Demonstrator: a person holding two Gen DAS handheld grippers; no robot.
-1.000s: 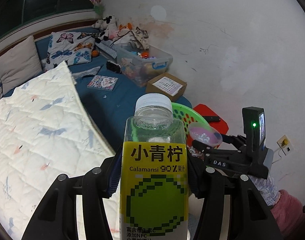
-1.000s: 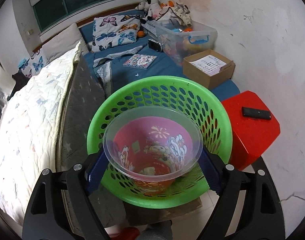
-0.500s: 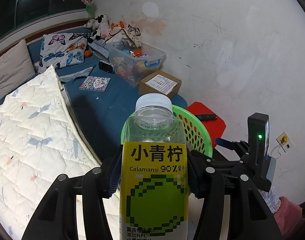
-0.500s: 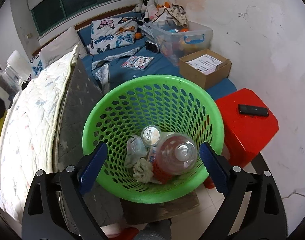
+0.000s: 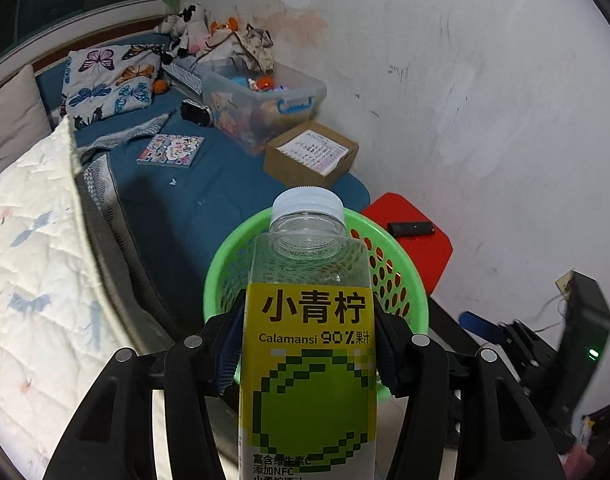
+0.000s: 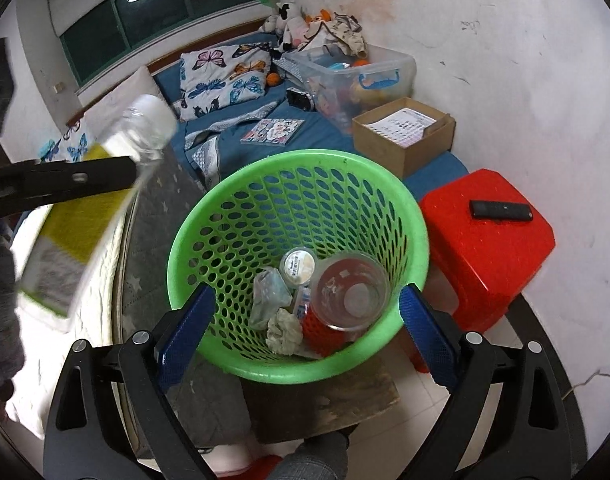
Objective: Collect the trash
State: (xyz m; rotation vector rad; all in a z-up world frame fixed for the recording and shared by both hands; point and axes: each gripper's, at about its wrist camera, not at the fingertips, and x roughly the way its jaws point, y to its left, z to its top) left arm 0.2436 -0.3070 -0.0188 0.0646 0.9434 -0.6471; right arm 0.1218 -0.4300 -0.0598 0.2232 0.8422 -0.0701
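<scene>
A clear bottle (image 5: 308, 360) with a white cap and a yellow-green label stands upright in my left gripper (image 5: 308, 344), which is shut on its sides. Just behind it sits the green perforated basket (image 5: 401, 280). In the right wrist view the same basket (image 6: 297, 168) lies directly below my right gripper (image 6: 305, 324), whose jaws stand wide open with nothing held. Inside the basket are a clear cup (image 6: 351, 292) with a pink print, a crumpled tissue (image 6: 283, 332), a plastic wrapper (image 6: 269, 296) and a small round tub (image 6: 299, 266). The bottle (image 6: 105, 184) shows blurred at the left.
A red stool (image 6: 485, 248) with a black remote (image 6: 501, 211) stands right of the basket, against the white wall. Behind the basket is a bed with a cardboard box (image 6: 405, 136), a clear storage bin (image 6: 353, 76), a book and pillows. A white quilt (image 5: 33, 260) covers the left.
My right gripper let go of the pink-printed cup, which now lies in the basket, and its jaws widened. My left gripper carried the bottle closer to the basket.
</scene>
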